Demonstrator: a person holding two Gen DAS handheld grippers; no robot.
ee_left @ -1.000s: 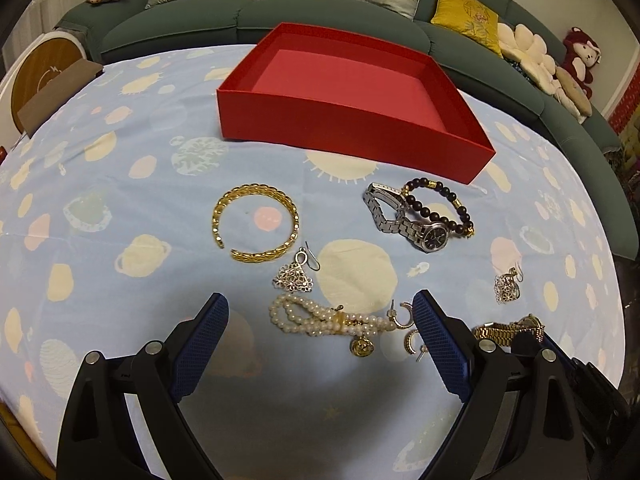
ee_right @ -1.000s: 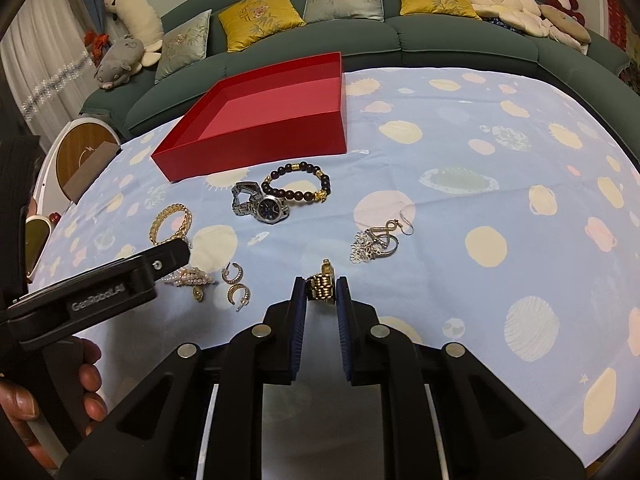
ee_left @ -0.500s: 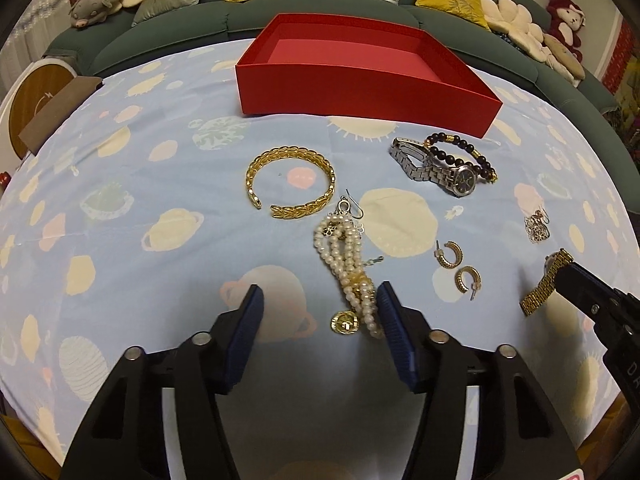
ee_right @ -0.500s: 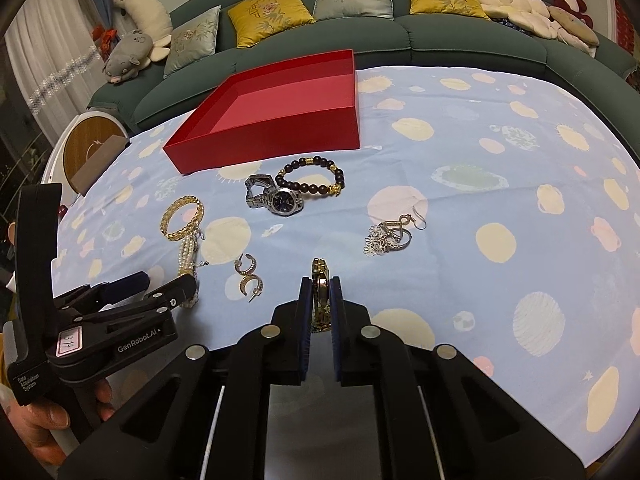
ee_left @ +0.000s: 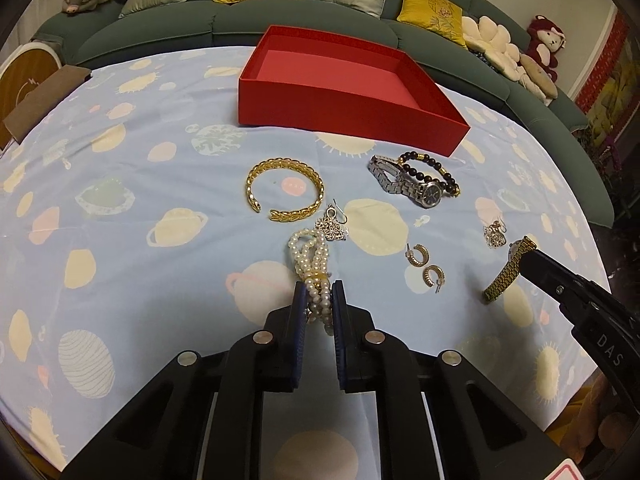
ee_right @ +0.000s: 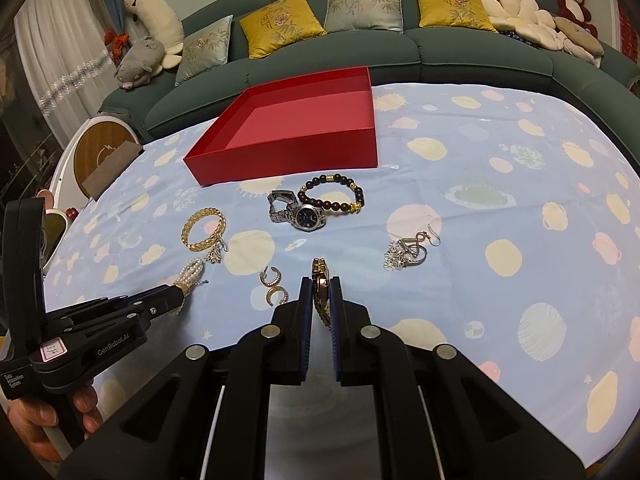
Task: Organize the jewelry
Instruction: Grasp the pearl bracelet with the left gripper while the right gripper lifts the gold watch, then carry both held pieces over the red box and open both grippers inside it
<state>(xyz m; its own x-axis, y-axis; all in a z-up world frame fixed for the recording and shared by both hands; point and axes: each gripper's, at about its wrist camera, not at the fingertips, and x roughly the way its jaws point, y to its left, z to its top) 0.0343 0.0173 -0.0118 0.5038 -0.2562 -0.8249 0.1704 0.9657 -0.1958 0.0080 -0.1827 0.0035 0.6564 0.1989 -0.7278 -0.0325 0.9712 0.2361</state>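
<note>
The left gripper (ee_left: pixel 317 300) was closing its jaws on the pearl bracelet (ee_left: pixel 310 258), whose near end lay between the blue pads while the far loops trailed out across the planet-print tablecloth (ee_left: pixel 120 240). The right gripper (ee_right: pixel 321 300) had its fingers clamped together on the gold watch (ee_right: pixel 320 280), held edge-on between the pads; from the left wrist view the watch's band (ee_left: pixel 505 278) hung down from that gripper's tip, its lower end close to the cloth. The red box (ee_left: pixel 348 88) sat open at the far side of the table, nothing visible inside it. Between it and the grippers lay a gold cuff bracelet (ee_left: pixel 284 190), a silver filigree earring (ee_left: pixel 332 226) touching the pearls, a silver watch (ee_left: pixel 408 186) overlapping a dark bead bracelet (ee_left: pixel 430 168), a pair of gold hoop earrings (ee_left: pixel 426 266), and another silver filigree earring (ee_right: pixel 410 254) off to the right. A hand (ee_right: pixel 44 420) gripped the left gripper's handle.
</note>
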